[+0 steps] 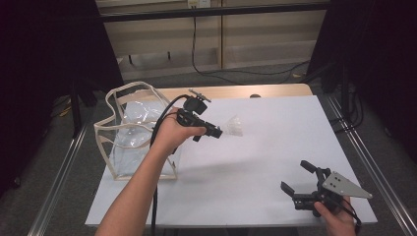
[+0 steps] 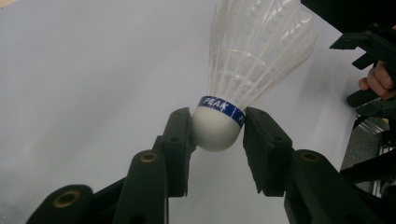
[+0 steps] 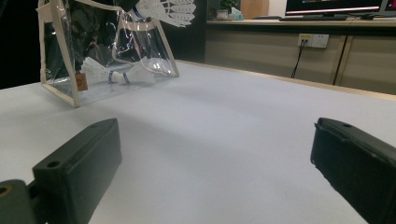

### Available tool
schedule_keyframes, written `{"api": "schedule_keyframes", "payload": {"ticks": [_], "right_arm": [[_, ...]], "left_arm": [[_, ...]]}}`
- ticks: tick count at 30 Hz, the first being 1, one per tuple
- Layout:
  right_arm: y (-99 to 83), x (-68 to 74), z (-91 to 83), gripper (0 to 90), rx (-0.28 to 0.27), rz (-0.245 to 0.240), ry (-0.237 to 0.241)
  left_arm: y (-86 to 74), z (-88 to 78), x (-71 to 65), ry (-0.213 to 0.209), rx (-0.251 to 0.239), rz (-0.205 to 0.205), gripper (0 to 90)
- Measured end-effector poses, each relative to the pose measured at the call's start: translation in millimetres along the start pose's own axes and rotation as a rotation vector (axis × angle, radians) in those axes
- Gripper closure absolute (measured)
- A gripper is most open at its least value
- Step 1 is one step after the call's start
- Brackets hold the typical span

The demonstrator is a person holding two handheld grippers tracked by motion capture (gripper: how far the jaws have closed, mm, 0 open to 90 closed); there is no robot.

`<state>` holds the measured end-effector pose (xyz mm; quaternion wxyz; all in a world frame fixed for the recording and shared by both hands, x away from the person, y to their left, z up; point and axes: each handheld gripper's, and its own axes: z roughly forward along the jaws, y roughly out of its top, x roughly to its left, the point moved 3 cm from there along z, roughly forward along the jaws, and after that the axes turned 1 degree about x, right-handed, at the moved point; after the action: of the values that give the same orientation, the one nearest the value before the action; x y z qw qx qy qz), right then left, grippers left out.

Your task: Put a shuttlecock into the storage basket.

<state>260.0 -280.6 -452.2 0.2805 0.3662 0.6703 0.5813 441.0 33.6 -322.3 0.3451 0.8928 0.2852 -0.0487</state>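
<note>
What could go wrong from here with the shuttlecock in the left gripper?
1. The left gripper pinches only the rounded white base of the shuttlecock; it could squirt out or swivel between the pads.
2. The clear bag is soft, with a floppy rim, so the feathers might catch its edge on the way in.
3. The bag sits close to the table edge; a nudge could tip or shift it. The right gripper, open and far off, isn't steadying it.

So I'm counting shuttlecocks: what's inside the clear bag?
Through the clear bag wall, white shuttlecocks lie on its bottom, apparently two end to end. Glare and folds blur the rest, so more could be hidden.
</note>
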Motion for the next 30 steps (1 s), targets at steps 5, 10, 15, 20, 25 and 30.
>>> {"api": "schedule_keyframes", "payload": {"ticks": [5, 10, 15, 20, 25, 30], "right_arm": [[0.0, 0.0, 0.0, 1.7, -0.001, 0.0, 0.0], [0.1, -0.1, -0.1, 1.7, -0.001, 0.002, 0.0], [0.1, 0.0, 0.0, 1.7, -0.001, 0.0, 0.001], [0.0, 0.0, 0.0, 1.7, -0.001, 0.002, 0.0], [0.1, 0.1, -0.1, 1.7, 0.0, 0.0, 0.0], [0.0, 0.2, -0.1, 1.7, 0.0, 0.001, 0.0]], "left_arm": [[2.9, -6.9, 0.0, 0.005, -0.007, -0.003, 62.7], [5.5, -14.7, 1.1, 0.006, -0.016, -0.012, 62.7], [7.1, -22.0, 3.9, 0.013, -0.016, -0.017, 62.8], [9.3, -29.0, 5.0, 0.023, -0.034, -0.033, 62.7], [10.3, -35.6, 7.2, 0.029, -0.031, -0.033, 62.7], [11.1, -41.0, 8.2, 0.032, -0.037, -0.042, 62.7]]}}
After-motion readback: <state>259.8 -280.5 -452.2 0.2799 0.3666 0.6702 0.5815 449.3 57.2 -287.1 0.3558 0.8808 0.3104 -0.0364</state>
